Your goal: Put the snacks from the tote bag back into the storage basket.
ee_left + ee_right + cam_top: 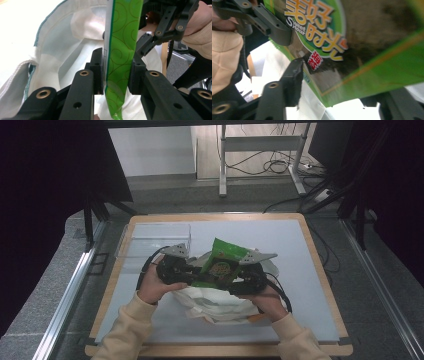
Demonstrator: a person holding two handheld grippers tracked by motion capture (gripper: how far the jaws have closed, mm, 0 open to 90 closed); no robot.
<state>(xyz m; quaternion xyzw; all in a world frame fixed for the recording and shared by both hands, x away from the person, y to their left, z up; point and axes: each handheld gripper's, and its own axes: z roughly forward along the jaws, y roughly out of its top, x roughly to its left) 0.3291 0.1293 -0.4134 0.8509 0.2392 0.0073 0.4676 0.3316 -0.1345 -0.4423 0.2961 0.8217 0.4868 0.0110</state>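
A green snack bag (222, 262) with a round logo is held up over a white cloth bag (215, 302) on the grey mat. My left gripper (197, 272) grips it from the left; in the left gripper view the pads (98, 65) press both sides of the snack bag (122, 50), above the open mouth of the cloth bag (62, 50). My right gripper (240, 277) is at the bag's right side. In the right gripper view the snack bag (362, 37) lies across my right gripper (347, 82): one jaw touches its edge, the other is hidden behind it.
A clear plastic box (155, 240) stands at the back left of the mat (300, 270). The wooden table edge (320, 265) runs along the right. Metal rails flank the table, and a desk frame with cables stands on the floor beyond.
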